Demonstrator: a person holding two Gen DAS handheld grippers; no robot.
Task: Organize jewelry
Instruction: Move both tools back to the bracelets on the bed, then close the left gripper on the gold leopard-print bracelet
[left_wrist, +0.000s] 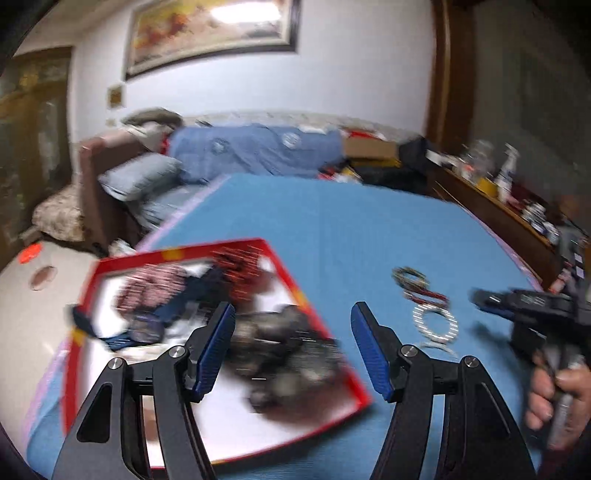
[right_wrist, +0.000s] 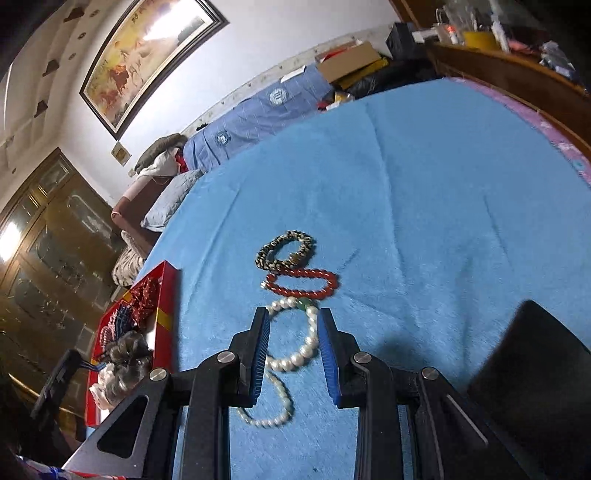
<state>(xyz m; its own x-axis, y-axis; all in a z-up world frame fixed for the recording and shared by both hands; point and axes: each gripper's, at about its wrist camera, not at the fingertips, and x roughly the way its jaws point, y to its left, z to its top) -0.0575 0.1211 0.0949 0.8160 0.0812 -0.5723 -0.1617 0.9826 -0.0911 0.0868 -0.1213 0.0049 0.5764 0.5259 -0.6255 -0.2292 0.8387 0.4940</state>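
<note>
A red tray (left_wrist: 325, 332) with a white floor lies on the blue cloth and holds several hair pieces and ornaments (left_wrist: 280, 347); it also shows at the left of the right wrist view (right_wrist: 166, 295). Three bracelets lie in a row on the cloth: a speckled dark one (right_wrist: 286, 249), a red bead one (right_wrist: 303, 282) and a white pearl one (right_wrist: 291, 358). My left gripper (left_wrist: 293, 314) is open and empty above the tray's right edge. My right gripper (right_wrist: 291, 314) is open, its fingers astride the pearl bracelet, touching nothing that I can see. The bracelets look blurred in the left view (left_wrist: 436, 321).
The blue cloth (right_wrist: 443, 203) covers a round table with a pink border. A sofa with pillows (left_wrist: 140, 177) stands behind it. A wooden sideboard with bottles (left_wrist: 498, 192) runs along the right. A dark cabinet (right_wrist: 55, 240) stands at the left.
</note>
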